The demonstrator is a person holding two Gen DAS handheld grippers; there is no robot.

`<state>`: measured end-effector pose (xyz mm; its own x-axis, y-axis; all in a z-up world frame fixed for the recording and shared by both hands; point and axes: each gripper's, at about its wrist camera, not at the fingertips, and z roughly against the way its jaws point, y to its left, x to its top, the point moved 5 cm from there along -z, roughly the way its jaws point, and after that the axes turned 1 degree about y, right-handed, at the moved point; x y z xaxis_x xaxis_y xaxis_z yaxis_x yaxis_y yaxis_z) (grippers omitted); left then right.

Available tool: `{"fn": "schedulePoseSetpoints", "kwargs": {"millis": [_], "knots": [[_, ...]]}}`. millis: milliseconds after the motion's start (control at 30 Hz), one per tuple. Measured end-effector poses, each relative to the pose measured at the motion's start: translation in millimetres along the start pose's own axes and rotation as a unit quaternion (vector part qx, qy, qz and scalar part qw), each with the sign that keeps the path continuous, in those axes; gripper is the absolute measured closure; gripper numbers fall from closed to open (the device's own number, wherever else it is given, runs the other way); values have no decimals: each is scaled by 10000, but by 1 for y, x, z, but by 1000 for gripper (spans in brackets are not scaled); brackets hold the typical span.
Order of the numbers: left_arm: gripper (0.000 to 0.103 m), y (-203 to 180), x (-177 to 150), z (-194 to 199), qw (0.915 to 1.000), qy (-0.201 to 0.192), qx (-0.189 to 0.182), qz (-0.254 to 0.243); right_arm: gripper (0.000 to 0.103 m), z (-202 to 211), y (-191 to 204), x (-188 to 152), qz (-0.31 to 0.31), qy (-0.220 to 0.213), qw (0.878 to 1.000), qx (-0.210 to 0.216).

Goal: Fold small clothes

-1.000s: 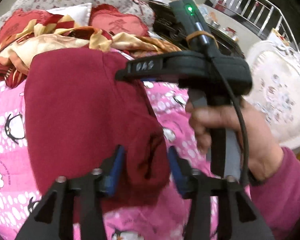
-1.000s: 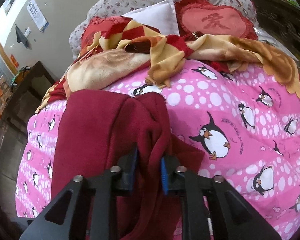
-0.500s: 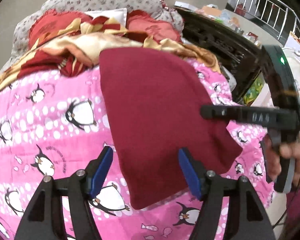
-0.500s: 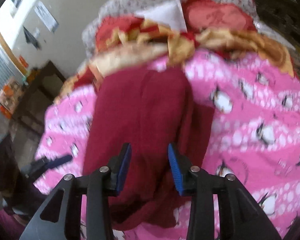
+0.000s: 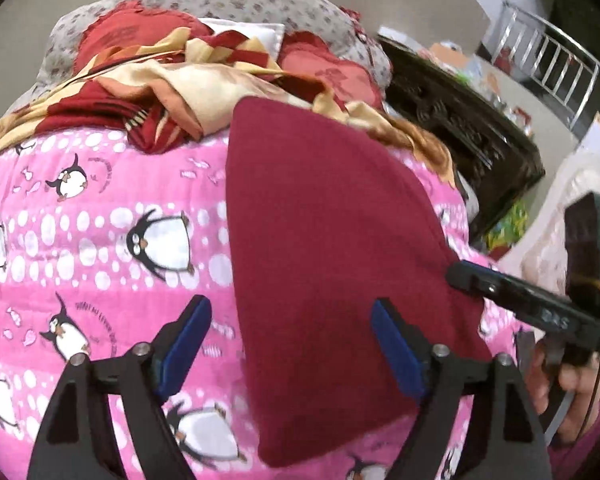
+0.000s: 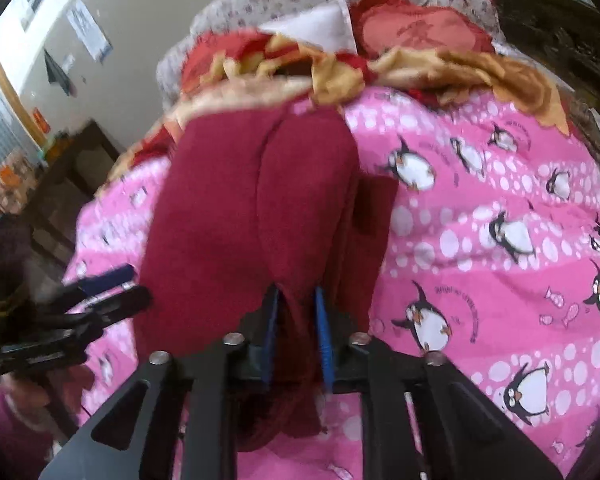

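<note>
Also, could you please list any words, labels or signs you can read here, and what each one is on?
Nothing reads clearly.
Quilt: curved print beside the penguins, too blurred.
Red cushion: one large sign, blurred.
Wall papers: too small.
Right gripper: raised letters on its side, unclear.

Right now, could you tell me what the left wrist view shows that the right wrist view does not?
Only the left wrist view shows the left gripper wide open, its fingers off the cloth after opening, and a metal railing.

Only the right wrist view shows the right gripper with a fold of cloth between its fingers, plus posters on the wall.

Both show the maroon garment on the pink penguin quilt.
</note>
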<state>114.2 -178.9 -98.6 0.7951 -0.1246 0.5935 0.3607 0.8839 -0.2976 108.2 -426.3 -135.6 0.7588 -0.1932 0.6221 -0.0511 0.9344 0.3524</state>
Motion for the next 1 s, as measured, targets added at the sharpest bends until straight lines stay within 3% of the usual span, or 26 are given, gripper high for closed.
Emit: {"fn": "schedulePoseSetpoints", "kwargs": {"millis": [67, 133, 233, 367, 467, 500, 533, 600, 667, 700, 767, 900, 1000], "knots": [[17, 3, 3, -9, 9999, 77, -36, 104, 31, -5, -7, 5, -182, -176, 9993, -266], [17, 6, 5, -17, 9995, 126, -181, 208, 30, -13, -14, 7, -387, -257, 9987, -200], [13, 9, 4, -28, 9989, 179, -312, 299, 30, -38, -25, 7, -550, 0, 9984, 103], [6, 13, 2, -42, 9975, 263, -460, 478, 20, -57, -43, 4, -1042, 100, 9920, 702], [6, 14, -1, -50, 9955, 310, -599, 662, 22, -66, -44, -1, -1309, 147, 9848, 1135], [8, 12, -1, -52, 9949, 342, -641, 699, 28, -69, -41, -2, -1337, 189, 9822, 1304], [13, 10, -2, -52, 9940, 389, -724, 719, 38, -68, -36, -2, -1299, 190, 9811, 1422], [26, 6, -3, -48, 9942, 407, -756, 649, 53, -61, -28, 1, -1005, 156, 9873, 1223], [38, 4, -1, -41, 9944, 424, -745, 623, 60, -51, -20, 4, -935, 177, 9881, 1209], [47, 4, 0, -33, 9940, 423, -767, 650, 61, -43, -15, 6, -927, 160, 9875, 1267], [53, 4, 2, -15, 9926, 472, -879, 692, 62, -27, -2, 9, -786, 115, 9864, 1442], [52, 6, -11, 34, 9912, 606, -961, 686, 62, 3, 19, 1, -610, 279, 9823, 1748], [51, 13, -33, 68, 9919, 685, -816, 697, 62, 13, 34, -21, -714, 539, 9718, 2183]]}}
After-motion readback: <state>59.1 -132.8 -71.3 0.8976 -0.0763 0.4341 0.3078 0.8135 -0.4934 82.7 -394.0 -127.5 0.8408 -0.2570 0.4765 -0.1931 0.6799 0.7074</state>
